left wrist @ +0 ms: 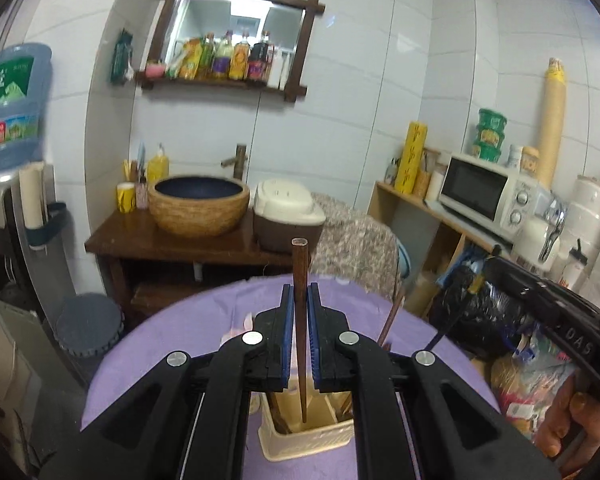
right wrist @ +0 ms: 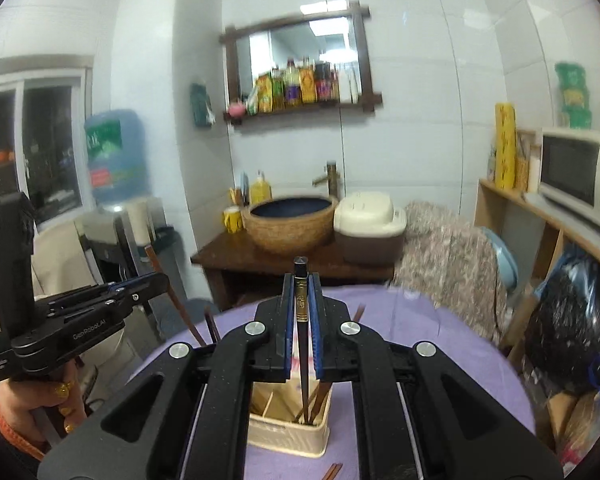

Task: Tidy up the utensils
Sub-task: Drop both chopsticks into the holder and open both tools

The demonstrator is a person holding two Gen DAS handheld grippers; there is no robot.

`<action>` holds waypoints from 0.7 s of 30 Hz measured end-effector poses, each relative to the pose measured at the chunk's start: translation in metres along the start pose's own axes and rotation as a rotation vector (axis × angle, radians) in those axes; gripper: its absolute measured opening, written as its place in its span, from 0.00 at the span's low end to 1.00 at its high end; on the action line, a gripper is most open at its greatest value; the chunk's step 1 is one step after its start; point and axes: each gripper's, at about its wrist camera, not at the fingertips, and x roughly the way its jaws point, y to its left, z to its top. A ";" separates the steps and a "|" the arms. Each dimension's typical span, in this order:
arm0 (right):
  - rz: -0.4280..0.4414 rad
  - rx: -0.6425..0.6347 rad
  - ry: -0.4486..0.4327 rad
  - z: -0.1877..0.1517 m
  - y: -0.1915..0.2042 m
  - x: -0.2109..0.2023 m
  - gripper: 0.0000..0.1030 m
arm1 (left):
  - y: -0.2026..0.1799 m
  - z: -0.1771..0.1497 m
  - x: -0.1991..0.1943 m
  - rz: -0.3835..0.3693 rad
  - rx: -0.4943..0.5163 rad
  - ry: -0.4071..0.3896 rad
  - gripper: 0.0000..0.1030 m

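You hold a brown wooden chopstick [left wrist: 300, 320] upright, its tip down inside the cream slotted utensil holder [left wrist: 308, 438] on the purple cloth. Your other chopstick [right wrist: 302, 332], black with a gold band, stands in the holder's right compartment among brown ones.

Two grippers: the left gripper [left wrist: 300, 300] pinches one brown chopstick [left wrist: 300, 320], the right gripper [right wrist: 301, 292] one black chopstick [right wrist: 301, 344]. One cream holder [right wrist: 288, 432] sits below the tips, with several more chopsticks inside; the exact number cannot be told. Two chopstick ends [right wrist: 332, 472] lie just before it.
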 end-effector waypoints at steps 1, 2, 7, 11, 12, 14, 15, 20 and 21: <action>0.001 0.011 0.023 -0.011 -0.002 0.009 0.08 | 0.001 -0.008 0.006 0.001 0.001 0.019 0.08; 0.001 0.018 0.036 -0.018 -0.003 0.014 0.08 | 0.002 -0.016 0.011 0.001 -0.002 0.036 0.08; -0.015 0.052 0.088 -0.051 -0.011 0.036 0.08 | 0.007 -0.050 0.036 0.006 -0.007 0.108 0.08; -0.026 0.066 0.099 -0.058 -0.019 0.039 0.08 | 0.004 -0.058 0.038 0.009 0.023 0.098 0.08; -0.029 0.073 0.093 -0.059 -0.021 0.038 0.08 | 0.003 -0.058 0.038 0.006 0.028 0.103 0.09; -0.027 0.079 0.081 -0.061 -0.023 0.035 0.09 | 0.001 -0.057 0.034 -0.007 0.030 0.108 0.21; -0.030 0.081 0.077 -0.061 -0.025 0.033 0.11 | 0.002 -0.057 0.031 -0.007 0.028 0.098 0.37; -0.080 0.074 0.027 -0.069 -0.025 0.006 0.67 | 0.002 -0.062 -0.003 -0.001 0.036 0.013 0.65; -0.102 0.054 0.025 -0.074 -0.023 -0.001 0.67 | 0.002 -0.066 -0.009 -0.001 0.038 0.002 0.72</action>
